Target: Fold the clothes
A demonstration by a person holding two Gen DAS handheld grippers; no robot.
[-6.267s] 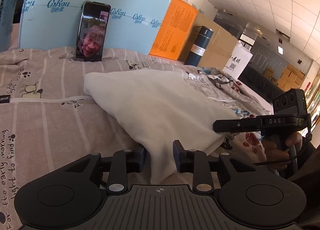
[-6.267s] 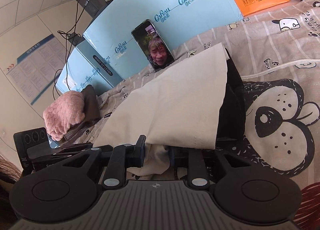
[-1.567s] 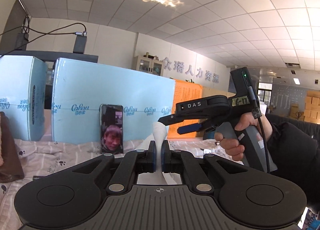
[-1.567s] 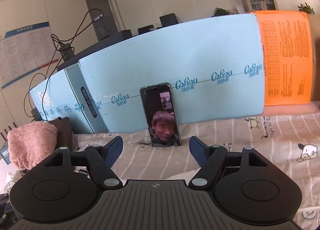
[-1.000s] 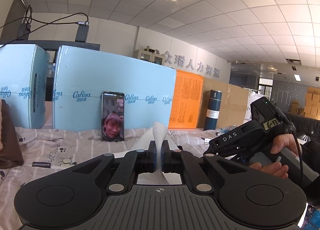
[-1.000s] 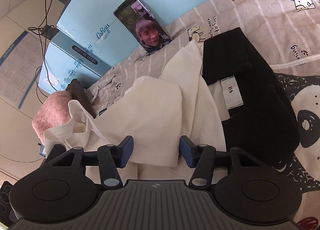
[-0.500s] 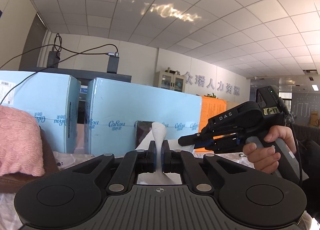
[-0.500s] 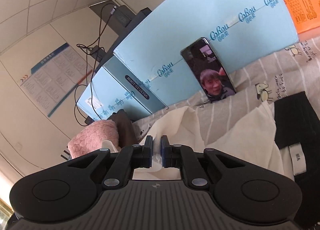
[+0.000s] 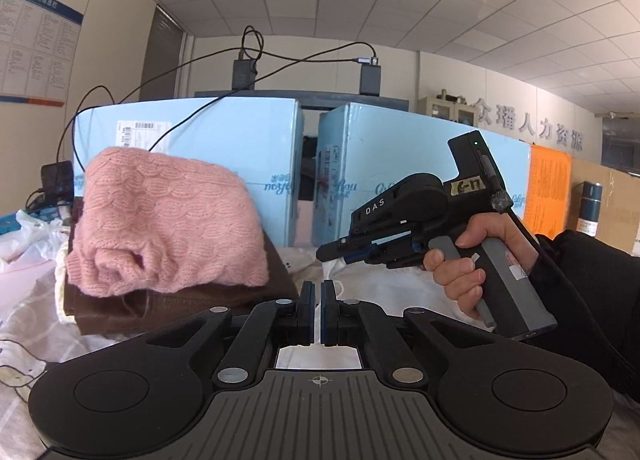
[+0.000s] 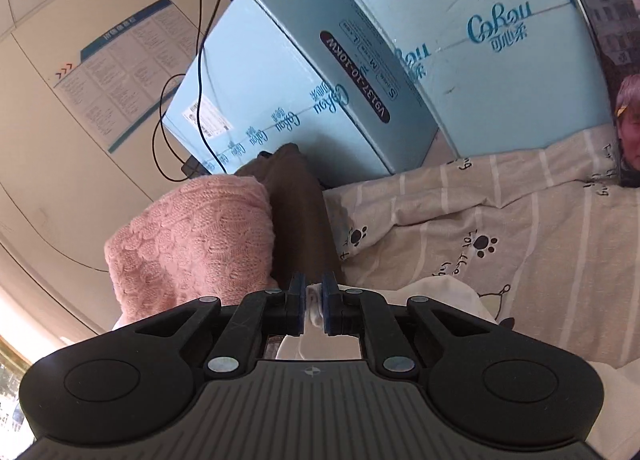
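Observation:
The cream garment [image 9: 384, 288] hangs bunched between both grippers, above the patterned bedsheet [image 10: 500, 220]. My left gripper [image 9: 317, 312] is shut, with a thin edge of the cream cloth showing in the slit between its pads. My right gripper [image 10: 314, 312] is shut on a small tuft of the cream garment [image 10: 444, 296], which spreads out below to the right. In the left wrist view a hand holds the right gripper [image 9: 332, 252] just ahead and to the right, cloth hanging from its tip.
A folded pink sweater [image 9: 168, 220] lies on a brown garment [image 9: 168, 304], close ahead on the left; both sweater [image 10: 192, 244] and brown garment [image 10: 300, 216] also show in the right wrist view. Light blue boxes [image 10: 320, 72] stand behind, a phone [image 10: 616, 60] leaning on them. Cables run over the boxes.
The right gripper closed on the cream garment and lifted it. Both grippers then swung left: the pink sweater stack now fills the near view and the phone has slid to the right edge.

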